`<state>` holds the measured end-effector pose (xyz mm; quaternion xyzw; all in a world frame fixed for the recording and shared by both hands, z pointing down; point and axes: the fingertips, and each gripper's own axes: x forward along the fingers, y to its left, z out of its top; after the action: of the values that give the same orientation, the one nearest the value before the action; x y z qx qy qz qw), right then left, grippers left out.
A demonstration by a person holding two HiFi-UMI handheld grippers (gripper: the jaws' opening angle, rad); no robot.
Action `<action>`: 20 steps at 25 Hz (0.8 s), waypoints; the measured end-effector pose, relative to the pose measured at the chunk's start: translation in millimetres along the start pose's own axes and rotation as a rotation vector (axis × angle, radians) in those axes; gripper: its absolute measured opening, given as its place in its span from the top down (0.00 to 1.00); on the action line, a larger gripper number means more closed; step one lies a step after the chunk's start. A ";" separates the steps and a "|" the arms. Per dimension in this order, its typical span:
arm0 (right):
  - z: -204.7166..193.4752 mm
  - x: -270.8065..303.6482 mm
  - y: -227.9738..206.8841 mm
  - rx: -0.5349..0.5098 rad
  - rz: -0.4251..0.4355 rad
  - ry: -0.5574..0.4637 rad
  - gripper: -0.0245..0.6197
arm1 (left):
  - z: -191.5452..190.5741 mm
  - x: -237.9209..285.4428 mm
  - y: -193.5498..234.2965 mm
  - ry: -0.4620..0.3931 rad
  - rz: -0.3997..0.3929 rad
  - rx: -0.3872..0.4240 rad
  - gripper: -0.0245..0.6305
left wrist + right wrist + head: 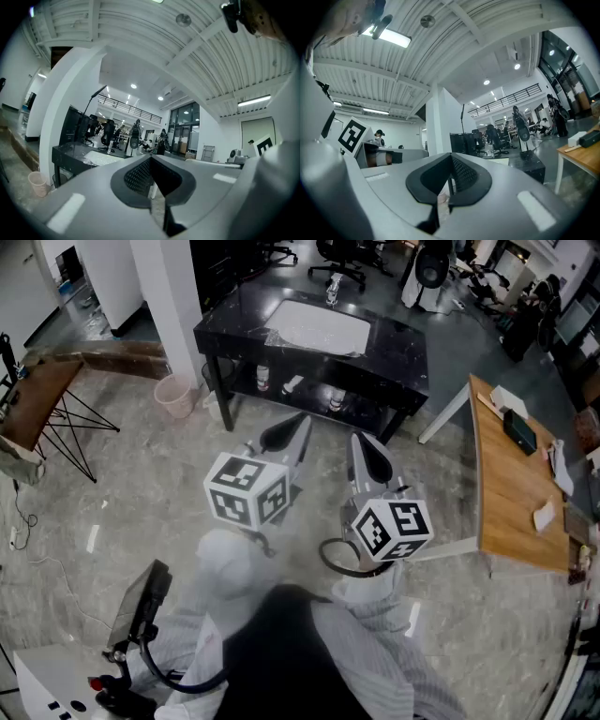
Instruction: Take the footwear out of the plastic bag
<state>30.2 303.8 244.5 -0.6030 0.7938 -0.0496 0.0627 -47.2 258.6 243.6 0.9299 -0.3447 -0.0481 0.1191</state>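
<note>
An open office: the plastic bag (319, 326) lies on a black table (403, 362), upper centre. Mid-frame, the left gripper (284, 434) and right gripper (375, 458) are closed and empty; removal apparently unstarted.

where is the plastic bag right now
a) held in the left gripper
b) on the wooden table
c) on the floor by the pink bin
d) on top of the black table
d: in the head view the plastic bag lies flat on the top of the black table.
</note>
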 end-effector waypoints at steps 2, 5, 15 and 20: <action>-0.5 0.3 0.4 0.001 -0.003 0.000 0.94 | -1.0 0.5 0.7 0.004 -0.001 -0.002 0.96; -1.0 1.0 0.7 0.003 -0.004 0.001 0.94 | -1.6 0.9 1.4 0.008 -0.001 -0.003 0.96; -1.8 -2.9 -5.8 0.004 -0.002 -0.002 0.94 | -8.0 6.6 -2.8 0.018 0.009 -0.008 0.96; -5.9 -4.7 -8.4 0.008 0.015 0.007 0.94 | -16.6 9.1 -3.9 0.028 0.029 -0.019 0.96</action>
<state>38.4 306.1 251.7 -0.5964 0.7984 -0.0542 0.0628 -35.1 258.7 258.5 0.9242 -0.3559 -0.0366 0.1336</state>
